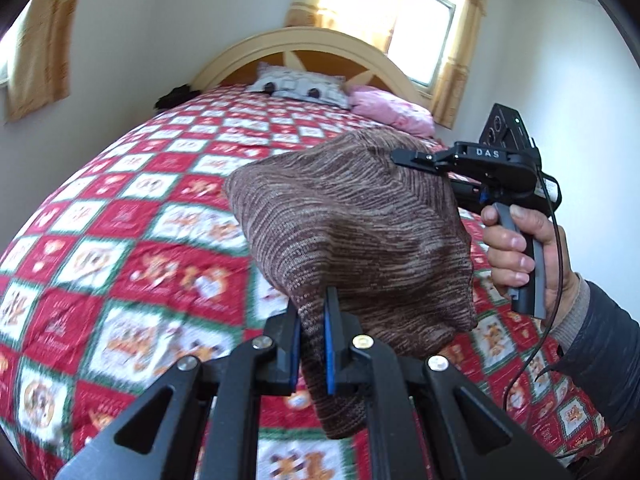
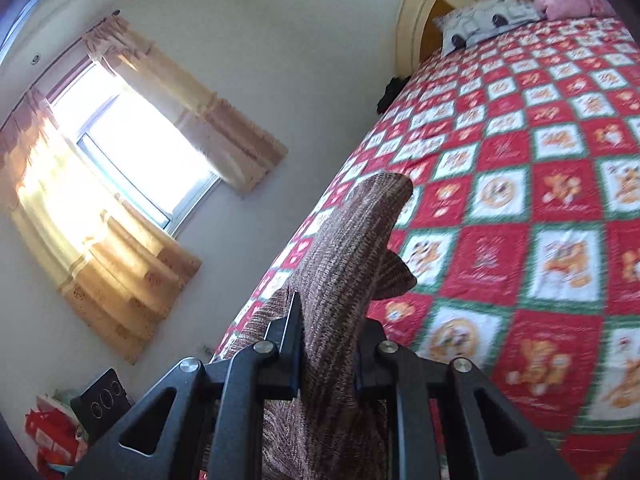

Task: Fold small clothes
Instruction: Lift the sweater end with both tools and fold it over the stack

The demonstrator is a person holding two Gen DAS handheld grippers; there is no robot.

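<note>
A brown knitted garment (image 1: 352, 232) hangs in the air above the bed, stretched between both grippers. My left gripper (image 1: 314, 316) is shut on its near lower edge, blue pads pressed against the knit. At the right of the left wrist view, a hand holds my right gripper (image 1: 404, 158), which pinches the garment's far upper edge. In the right wrist view the same brown knit (image 2: 352, 248) rises between the fingers of my right gripper (image 2: 330, 320), which is shut on a thick fold. A loose corner sticks out to the right.
The bed's quilt (image 1: 132, 216) of red, white and green squares spreads below. A grey patterned pillow (image 1: 300, 86) and a pink pillow (image 1: 392, 110) lie by the wooden headboard (image 1: 304, 42). Curtained windows (image 2: 132, 148) are on the walls. Red bags (image 2: 52, 440) sit on the floor.
</note>
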